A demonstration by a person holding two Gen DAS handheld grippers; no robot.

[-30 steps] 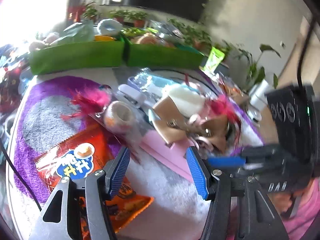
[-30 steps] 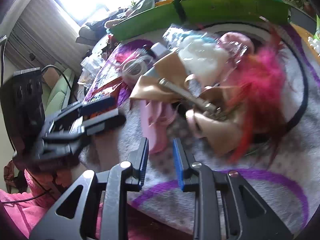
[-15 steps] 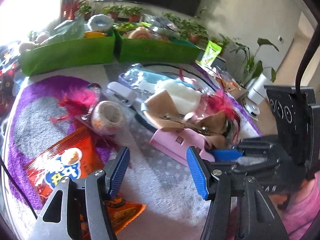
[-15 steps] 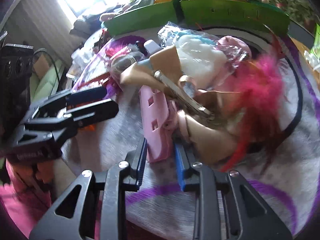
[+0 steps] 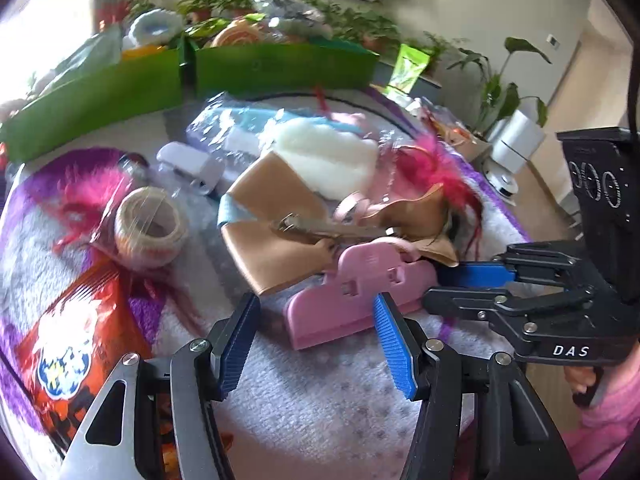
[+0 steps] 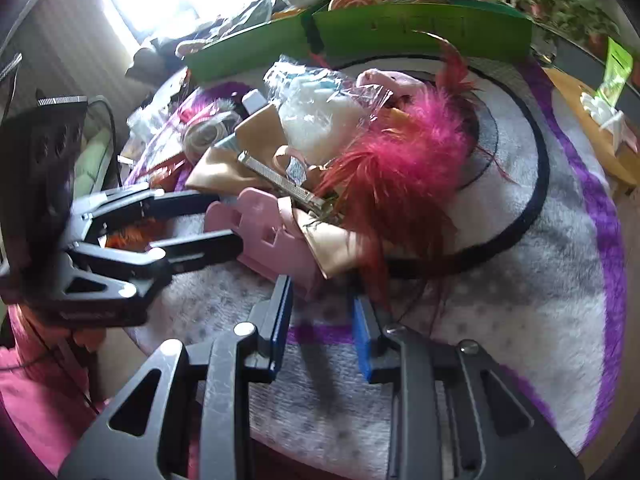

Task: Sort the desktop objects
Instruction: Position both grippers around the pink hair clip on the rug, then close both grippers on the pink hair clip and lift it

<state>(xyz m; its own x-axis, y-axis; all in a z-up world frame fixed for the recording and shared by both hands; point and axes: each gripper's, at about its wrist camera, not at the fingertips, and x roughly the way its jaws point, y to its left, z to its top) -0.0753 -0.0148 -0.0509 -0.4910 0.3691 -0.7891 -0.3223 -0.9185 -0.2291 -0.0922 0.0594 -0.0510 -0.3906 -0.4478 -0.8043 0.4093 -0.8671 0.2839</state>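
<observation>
A pink plastic clip [image 5: 352,296] lies on the fluffy rug [image 5: 320,400], partly under a tan satin bow [image 5: 272,216] with a metal clasp. My left gripper [image 5: 316,344] is open, its blue pads on either side of the clip's near edge, not touching. My right gripper [image 5: 452,284] comes in from the right, open, its fingers at the clip's right end. In the right wrist view the right gripper [image 6: 322,324] is open just short of the clip [image 6: 272,240], and the left gripper [image 6: 224,220] reaches the clip from the left.
Two green bins [image 5: 240,68] full of items stand at the back. A twine roll [image 5: 150,228], an orange snack bag [image 5: 76,344], a pink feather headpiece [image 6: 400,168], a white fluffy packet [image 5: 328,156] and a white stapler [image 5: 188,164] crowd the rug.
Both grippers have closed in on the pink clip from opposite sides. The right gripper has opened wider. The clip has been drawn out from under the bow.
</observation>
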